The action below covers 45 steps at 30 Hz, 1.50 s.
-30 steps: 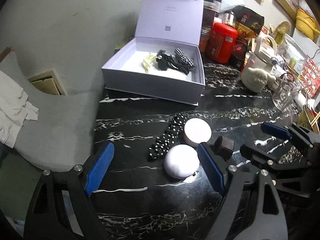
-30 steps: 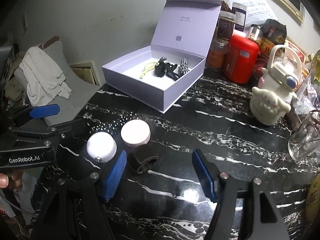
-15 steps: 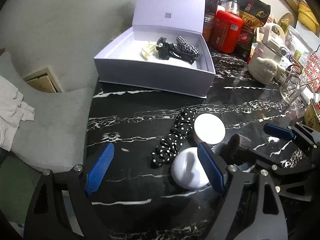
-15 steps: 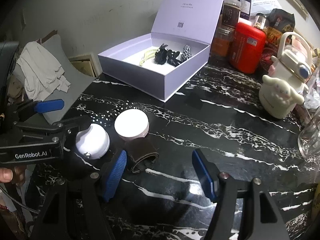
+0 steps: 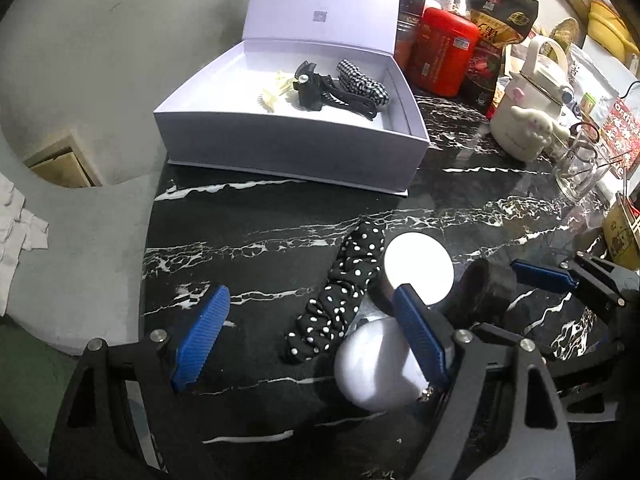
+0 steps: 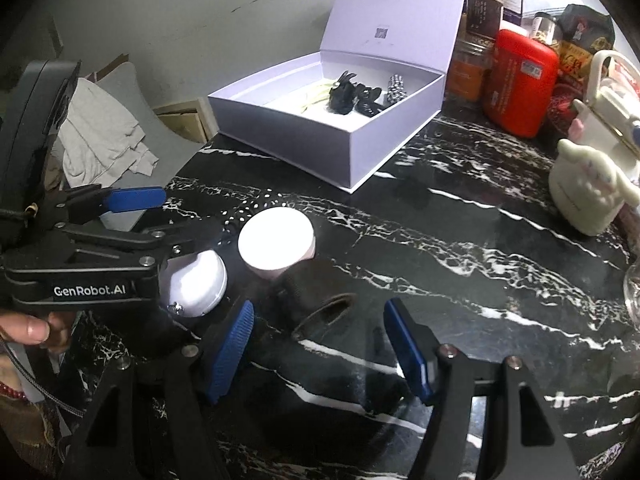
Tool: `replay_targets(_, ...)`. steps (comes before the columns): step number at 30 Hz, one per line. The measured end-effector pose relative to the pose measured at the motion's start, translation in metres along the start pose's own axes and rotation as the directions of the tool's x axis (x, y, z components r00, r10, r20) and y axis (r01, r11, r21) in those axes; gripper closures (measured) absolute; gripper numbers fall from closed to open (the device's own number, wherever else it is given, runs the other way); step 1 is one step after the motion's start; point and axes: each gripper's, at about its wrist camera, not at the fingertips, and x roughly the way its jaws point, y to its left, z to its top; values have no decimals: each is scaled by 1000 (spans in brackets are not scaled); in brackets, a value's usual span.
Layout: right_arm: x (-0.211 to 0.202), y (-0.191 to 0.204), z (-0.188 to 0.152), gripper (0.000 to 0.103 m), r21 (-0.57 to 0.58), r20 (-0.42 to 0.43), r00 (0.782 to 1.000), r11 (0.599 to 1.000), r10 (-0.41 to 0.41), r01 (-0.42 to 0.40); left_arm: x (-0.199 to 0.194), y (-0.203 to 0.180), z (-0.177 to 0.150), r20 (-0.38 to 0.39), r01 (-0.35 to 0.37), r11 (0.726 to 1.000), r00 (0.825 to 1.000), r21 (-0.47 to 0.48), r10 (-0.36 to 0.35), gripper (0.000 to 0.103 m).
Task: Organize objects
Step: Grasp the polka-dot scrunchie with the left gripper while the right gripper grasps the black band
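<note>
An open lilac box (image 5: 288, 140) (image 6: 320, 136) at the table's back holds a black claw clip (image 5: 312, 90), a checked scrunchie (image 5: 362, 82) and a pale clip. On the black marble lie a polka-dot scrunchie (image 5: 344, 296), a white round jar (image 5: 418, 268) (image 6: 276, 240), a white dome-shaped case (image 5: 376, 372) (image 6: 196, 284) and a dark brown ring-shaped band (image 6: 316, 300) (image 5: 480, 292). My left gripper (image 5: 308, 340) is open, its jaws either side of the polka-dot scrunchie. My right gripper (image 6: 320, 344) is open, just short of the brown band.
At the back right stand a red canister (image 5: 442, 56), jars, snack bags, a white character kettle (image 5: 528, 120) (image 6: 596, 184) and a glass cup (image 5: 580, 168). A grey chair with a white cloth (image 6: 100, 144) stands left of the table edge.
Both grippers moved forward and lower toward the objects. The polka-dot scrunchie now lies between the left jaws, and the brown band is closer to the right jaws.
</note>
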Motion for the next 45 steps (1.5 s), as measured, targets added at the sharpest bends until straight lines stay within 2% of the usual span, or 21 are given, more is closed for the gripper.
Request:
replay_targets(5,3,-2,1,45,3,3,1000,1000,23,-23,5,1,1,-4,28,1000,1000,5,-28,32)
replay_targets(9,5,-3,2,49,12,17,998,998,54,-55,8,1,0,-23,1,1000,1000,21,0,52)
replay_targets(16,7,-3,7,50,2,50,995,996,84,-84,9,11,-4,-46,-47,999,998,5,47,55)
replay_targets(20,5,-4,8,50,5,50,998,999,47,-47,7,21,-7,-49,-129,992,990,8,129,55)
replay_targets(24,-2,-2,3,49,-21,48,999,1000,7,-6,9,31,-11,-67,-140,990,988,0,139,55)
replay_targets(26,-6,-1,-2,49,-31,46,999,1000,3,-2,7,32,-12,-65,-132,991,989,4,132,55)
replay_targets(30,-11,-2,-3,49,-28,61,998,999,-22,24,0,31,-11,-19,-32,999,999,5,32,53)
replay_targets(32,-12,-3,0,49,-22,68,997,999,-35,37,1,30,-8,-19,-13,1000,1000,3,13,51)
replay_targets(35,-10,-6,4,48,-12,78,995,998,-57,59,4,28,-5,-20,-24,999,1000,28,24,43)
replay_targets(40,2,-14,7,45,20,58,997,999,-49,48,9,28,-1,-7,-42,997,999,65,43,40)
replay_targets(45,14,-17,14,43,24,48,999,1000,-8,7,15,11,5,12,-42,978,999,203,40,32)
